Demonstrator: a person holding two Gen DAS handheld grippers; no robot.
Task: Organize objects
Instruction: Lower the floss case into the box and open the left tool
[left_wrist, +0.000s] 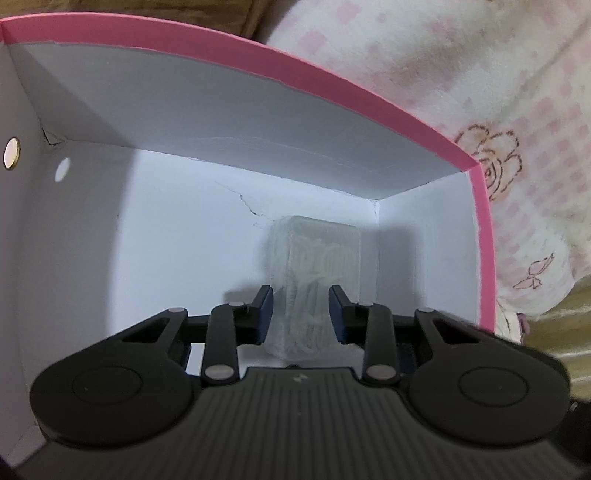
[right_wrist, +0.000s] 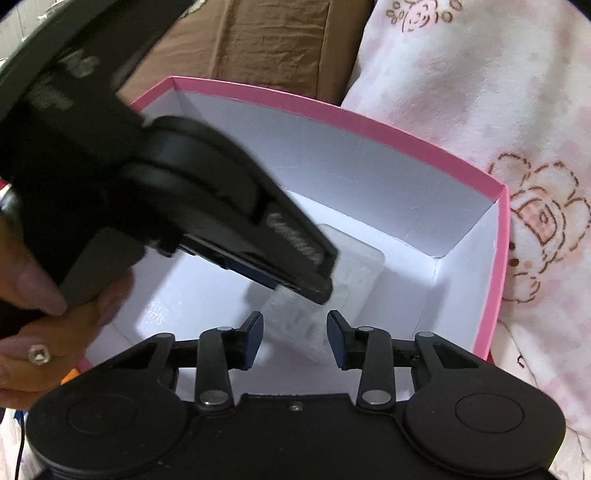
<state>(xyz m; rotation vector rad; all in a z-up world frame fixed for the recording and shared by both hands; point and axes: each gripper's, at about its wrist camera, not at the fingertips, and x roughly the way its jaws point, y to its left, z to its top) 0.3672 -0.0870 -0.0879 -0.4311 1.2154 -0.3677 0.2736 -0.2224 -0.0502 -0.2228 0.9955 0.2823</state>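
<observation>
A pink-rimmed white box (left_wrist: 332, 88) holds one clear plastic case (left_wrist: 314, 280) lying on its floor near the far right corner. The left gripper (left_wrist: 301, 306) reaches inside, fingers open on either side of the case, apparently not touching it. The right gripper (right_wrist: 295, 332) hovers above the box's near edge, fingers open and empty. A pink patterned blanket (right_wrist: 480, 92) lies just right of the box.

Matte black claw (left_wrist: 301, 308); navy pads (left_wrist: 266, 308); silver rivets; ringed hand (right_wrist: 40, 332).
</observation>
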